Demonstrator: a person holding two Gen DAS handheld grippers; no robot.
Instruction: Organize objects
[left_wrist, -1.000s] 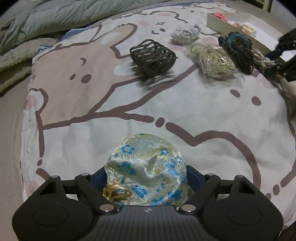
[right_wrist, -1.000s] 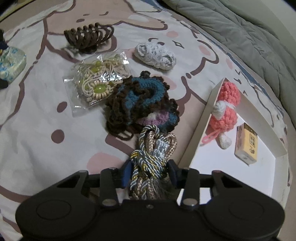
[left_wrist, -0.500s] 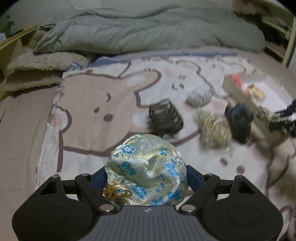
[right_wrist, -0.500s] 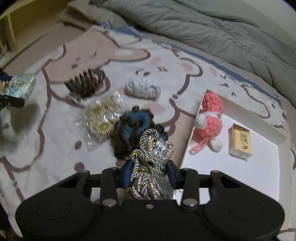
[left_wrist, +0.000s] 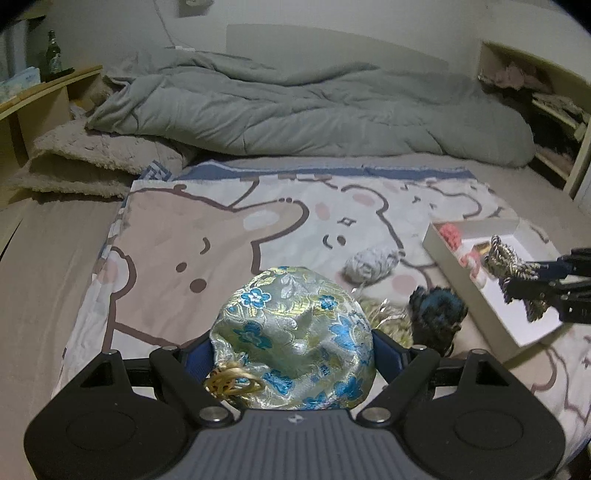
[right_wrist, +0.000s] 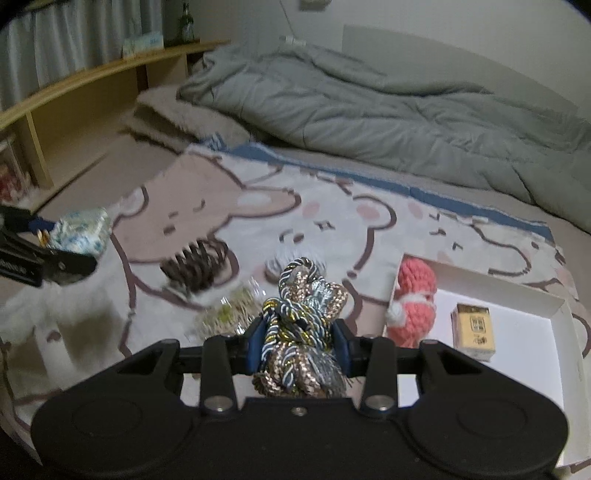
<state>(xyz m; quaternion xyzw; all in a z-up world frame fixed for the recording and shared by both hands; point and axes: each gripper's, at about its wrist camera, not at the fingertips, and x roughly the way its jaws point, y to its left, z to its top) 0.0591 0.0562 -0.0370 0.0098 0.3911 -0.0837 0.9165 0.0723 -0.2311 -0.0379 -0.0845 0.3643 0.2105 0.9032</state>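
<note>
Both grippers have lifted off the bed: left gripper (left_wrist: 293, 347) pinches the brocade pouch (left_wrist: 295, 332), right gripper (right_wrist: 299, 347) pinches the braided cords (right_wrist: 303, 325), heading for the white box (right_wrist: 517, 332).

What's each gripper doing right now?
Left gripper: closed on the floral brocade pouch.
Right gripper: closed on the bundle of braided cords.

We see a dim, cool-toned indoor scene with soft, flat light and no glare. Both fisheye views bend straight lines near their dark, vignetted corners. In the right wrist view, motion blur smears the brown plastic claw hair clip (right_wrist: 195, 265) and the clear packet of pale beads (right_wrist: 229, 314); a soft shadow darkens the bear-print blanket (right_wrist: 85, 325) beside them.
</note>
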